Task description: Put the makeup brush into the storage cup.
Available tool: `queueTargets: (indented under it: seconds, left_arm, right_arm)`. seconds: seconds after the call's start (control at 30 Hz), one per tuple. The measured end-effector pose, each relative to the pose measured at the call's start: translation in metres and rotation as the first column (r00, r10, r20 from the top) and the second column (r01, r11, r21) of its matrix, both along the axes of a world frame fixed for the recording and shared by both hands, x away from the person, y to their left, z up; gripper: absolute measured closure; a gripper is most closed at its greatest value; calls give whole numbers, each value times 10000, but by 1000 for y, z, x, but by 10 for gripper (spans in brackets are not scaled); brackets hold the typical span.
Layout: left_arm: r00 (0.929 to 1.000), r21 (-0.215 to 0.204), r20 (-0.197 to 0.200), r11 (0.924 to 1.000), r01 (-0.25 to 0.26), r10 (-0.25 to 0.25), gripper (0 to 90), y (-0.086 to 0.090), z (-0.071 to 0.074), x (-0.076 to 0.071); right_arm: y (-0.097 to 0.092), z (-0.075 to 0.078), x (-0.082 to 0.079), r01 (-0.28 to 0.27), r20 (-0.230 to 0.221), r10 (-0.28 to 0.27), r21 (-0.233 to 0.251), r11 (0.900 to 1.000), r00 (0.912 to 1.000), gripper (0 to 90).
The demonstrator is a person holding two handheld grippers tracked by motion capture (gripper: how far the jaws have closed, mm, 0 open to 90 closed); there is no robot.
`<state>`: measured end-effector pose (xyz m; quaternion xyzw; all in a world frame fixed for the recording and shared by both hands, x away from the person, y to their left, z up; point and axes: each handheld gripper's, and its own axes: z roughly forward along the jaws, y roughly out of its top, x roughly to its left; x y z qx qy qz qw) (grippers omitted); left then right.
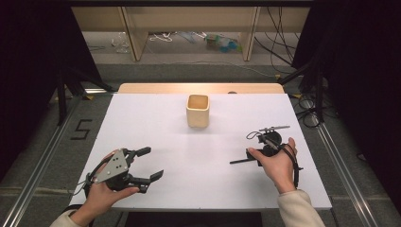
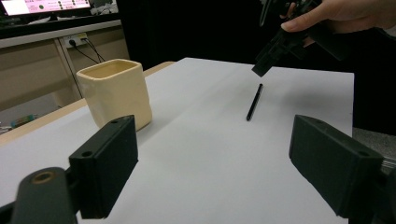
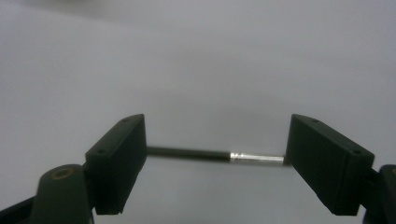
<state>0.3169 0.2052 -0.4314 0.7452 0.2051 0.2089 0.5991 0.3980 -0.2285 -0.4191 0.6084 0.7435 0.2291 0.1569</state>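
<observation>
Black pen [image 2: 254,101] is lying flat on the white desk [image 1: 198,156], well right of the cream cup [image 1: 197,110], while the right tongs [image 3: 215,158] are hanging spread astride it for pickup and the left tongs [image 1: 150,163] are waiting spread, empty.

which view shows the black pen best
The left gripper view: the black pen lies whole on the white table, below the right gripper. The right gripper view shows its middle, with a silver band, between the open jaws. The high view shows its end beside the hand.
</observation>
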Motion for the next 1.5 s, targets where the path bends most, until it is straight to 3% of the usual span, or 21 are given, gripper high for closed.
queueTargets:
  seconds: [0.1,0.17,0.2,0.4,0.5,0.57,0.6,0.63,0.67,0.83,0.87,1.0,1.03,1.13,1.2,1.27,1.3,1.33,1.37,1.4,1.5]
  left_arm:
    - [10000,51,-21,10000,28,-28,155,0,0,0]
    - [10000,68,-24,10000,27,-27,155,-1,0,0]
    - [10000,59,-33,10000,23,-23,154,-1,-1,0]
    - [10000,71,-8,10000,-25,26,155,0,0,0]
    - [10000,62,-18,10000,-10,10,155,-1,0,0]
    - [10000,56,-20,10000,-11,12,155,-1,0,0]
    - [10000,59,-31,10000,-17,17,155,-1,0,0]
    - [10000,60,-37,10000,-19,19,155,-1,0,0]
    - [10000,57,-43,10000,-24,24,155,-1,-1,0]
    - [10000,96,-24,10000,-18,18,155,-1,-1,0]
    - [10000,85,-39,10000,-9,9,155,-1,-1,0]
    - [10000,92,-61,10000,11,-11,155,-1,-1,-1]
    - [10000,104,-64,9999,7,-6,155,-1,-1,-1]
    - [10000,96,-58,10000,6,-5,155,-1,-1,-1]
    - [10000,94,-48,10000,23,-22,155,-1,-1,-1]
    - [10000,79,-31,10000,-2,2,155,-1,-1,-1]
    - [10000,70,-25,10000,-3,3,156,-1,0,-1]
    - [10000,77,-21,10000,-5,6,156,-1,0,-1]
    - [10000,96,-5,10000,2,-2,156,-1,0,-1]
    - [10000,99,-8,10000,13,-13,156,-1,0,-1]
    - [10000,95,-9,10000,21,-21,156,-2,0,-1]
  right_arm:
    - [0,-5,6,1,-496,-2,-19,10000,9988,233]
    - [1,-5,12,171,-1364,-163,49,9998,9905,221]
    - [7,-3,16,845,-2489,-758,247,9961,9656,200]
    - [9,-4,27,1301,-3001,-1241,3,9915,9458,215]
    - [11,-4,32,1946,-3554,-1680,401,9801,9195,215]
    - [12,-3,33,2163,-3714,-1851,439,9753,9098,216]
    - [11,-5,34,2041,-3479,-1756,468,9778,9209,216]
    - [11,-5,34,2041,-3479,-1756,468,9778,9209,216]
    - [13,-5,34,2464,-3919,-2114,406,9683,8954,216]
    - [11,-14,34,2385,-4071,-2083,243,9708,8893,216]
    - [12,-18,36,2540,-4311,-2206,206,9670,8749,216]
    - [11,-23,38,2562,-4414,-2218,191,9664,8695,219]
    - [12,-24,39,2671,-4519,-2287,220,9634,8622,219]
    - [12,-25,41,2678,-4542,-2283,235,9632,8611,222]
    - [11,-27,42,2492,-4405,-2168,163,9683,8712,225]
    - [11,-27,43,2770,-4499,-2370,241,9606,8611,225]
    - [10,-29,43,2680,-4454,-2296,243,9631,8654,226]
    - [11,-28,44,2915,-4696,-2465,243,9563,8478,230]
    - [11,-30,43,2885,-4669,-2442,246,9572,8499,230]
    - [10,-32,44,2652,-4496,-2240,300,9637,8647,231]
    - [10,-33,44,2743,-4537,-2303,325,9611,8609,233]
